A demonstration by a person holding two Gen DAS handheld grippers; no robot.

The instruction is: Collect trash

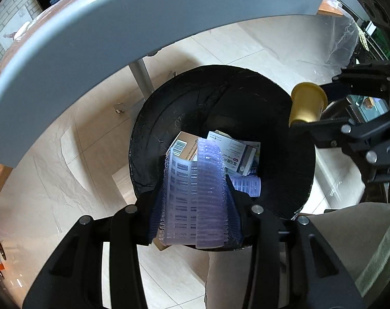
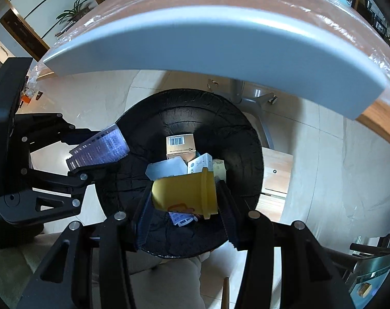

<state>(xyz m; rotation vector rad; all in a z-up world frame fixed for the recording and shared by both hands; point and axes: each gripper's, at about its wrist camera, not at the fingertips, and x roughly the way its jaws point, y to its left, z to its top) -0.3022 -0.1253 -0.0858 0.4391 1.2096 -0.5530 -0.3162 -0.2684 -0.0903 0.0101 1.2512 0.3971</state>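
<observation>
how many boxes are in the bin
3 show in the bin: a tan barcode box at back, two white boxes in front. More may be hidden.

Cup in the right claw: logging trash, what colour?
Yellow cup, best in the right wrist view.

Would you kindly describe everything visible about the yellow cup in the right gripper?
The yellow cup is a small paper-like cup with a flared rim and an orange print on its side. It lies tipped sideways, clamped between the right gripper fingers and touching nothing else visible, held above the open black-lined trash bin, over boxes already inside.
</observation>
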